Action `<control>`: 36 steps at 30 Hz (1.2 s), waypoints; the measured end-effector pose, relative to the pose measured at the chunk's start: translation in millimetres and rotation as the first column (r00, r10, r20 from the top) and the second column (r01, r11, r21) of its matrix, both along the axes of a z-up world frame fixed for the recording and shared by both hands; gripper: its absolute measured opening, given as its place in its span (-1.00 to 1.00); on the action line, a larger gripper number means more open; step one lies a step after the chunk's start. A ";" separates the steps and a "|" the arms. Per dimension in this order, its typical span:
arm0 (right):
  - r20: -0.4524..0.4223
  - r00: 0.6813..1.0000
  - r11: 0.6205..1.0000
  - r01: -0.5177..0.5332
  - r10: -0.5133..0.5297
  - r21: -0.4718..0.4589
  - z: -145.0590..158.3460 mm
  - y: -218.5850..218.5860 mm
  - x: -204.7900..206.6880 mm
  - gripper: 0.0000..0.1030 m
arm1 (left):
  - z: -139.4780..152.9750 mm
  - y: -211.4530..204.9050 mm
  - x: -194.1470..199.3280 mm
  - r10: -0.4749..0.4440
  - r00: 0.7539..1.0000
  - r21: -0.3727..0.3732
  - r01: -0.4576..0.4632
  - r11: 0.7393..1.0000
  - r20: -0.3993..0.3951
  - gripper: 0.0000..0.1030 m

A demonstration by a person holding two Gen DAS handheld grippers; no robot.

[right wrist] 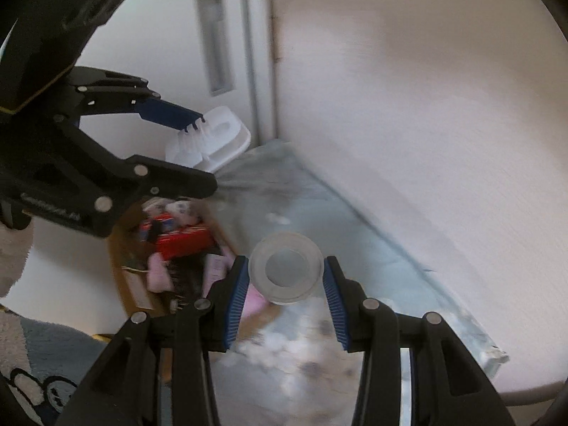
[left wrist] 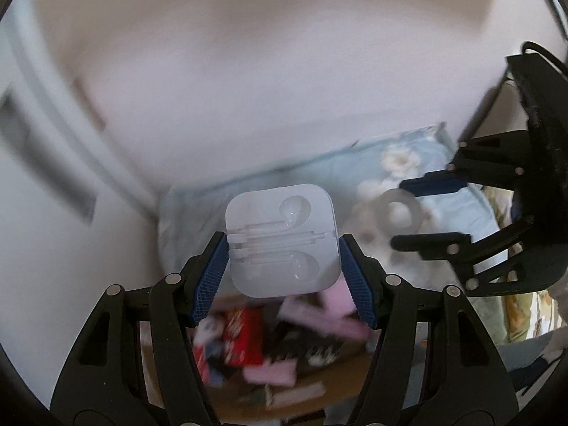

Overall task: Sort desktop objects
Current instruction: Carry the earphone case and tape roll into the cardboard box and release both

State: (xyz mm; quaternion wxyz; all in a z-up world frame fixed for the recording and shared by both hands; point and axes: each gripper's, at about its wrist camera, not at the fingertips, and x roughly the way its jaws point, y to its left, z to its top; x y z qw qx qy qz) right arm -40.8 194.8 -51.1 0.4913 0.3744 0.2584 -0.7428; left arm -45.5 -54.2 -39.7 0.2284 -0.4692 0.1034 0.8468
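Note:
My left gripper (left wrist: 283, 245) is shut on a white square earphone case (left wrist: 280, 239) and holds it in the air above a wooden box. The case also shows in the right wrist view (right wrist: 213, 140), held by the left gripper (right wrist: 204, 149). My right gripper (right wrist: 285, 273) is shut on a clear roll of tape (right wrist: 285, 268) and holds it up. In the left wrist view the right gripper (left wrist: 408, 213) and the tape roll (left wrist: 396, 213) are at the right.
A wooden box (right wrist: 119, 273) below holds a red packet (right wrist: 181, 239), pink items (left wrist: 330, 316) and dark items. A pale blue floral cloth (left wrist: 319, 174) lies under both grippers. White walls (right wrist: 408, 88) meet in a corner behind. The frames are blurred.

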 end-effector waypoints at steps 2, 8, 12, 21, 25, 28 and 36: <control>0.028 0.999 1.000 -0.027 0.027 0.008 -8.6 -19.7 14.8 -0.24 | -19.5 -17.5 5.8 0.050 0.998 0.000 -0.050 0.999 0.030 0.18; 0.097 0.992 0.995 -0.089 0.084 0.049 -49.1 -42.1 70.8 -0.24 | -76.4 -56.6 29.5 0.141 0.984 -0.029 -0.139 0.990 0.107 0.18; 0.128 0.988 0.992 -0.093 0.082 0.082 -72.6 -50.6 78.0 -0.24 | -103.8 -72.1 42.4 0.161 0.975 -0.030 -0.158 0.987 0.156 0.18; 0.165 0.985 0.993 -0.060 0.042 0.104 -99.6 -61.4 77.7 -0.24 | -134.6 -80.7 45.3 0.176 0.969 -0.042 -0.172 0.984 0.173 0.19; 0.228 0.973 0.994 -0.063 0.042 0.085 -102.6 -65.8 76.5 0.14 | -132.6 -81.0 41.7 0.177 0.966 -0.017 -0.177 0.984 0.190 0.90; 0.193 0.981 0.998 -0.010 -0.002 0.063 -100.1 -62.0 76.3 0.77 | -127.7 -83.2 43.5 0.198 0.963 0.012 -0.203 0.979 0.184 0.99; 0.160 0.985 0.998 0.059 -0.062 0.028 -89.0 -53.8 80.1 0.99 | -113.3 -93.6 45.4 0.213 0.964 0.135 -0.235 0.963 0.158 1.00</control>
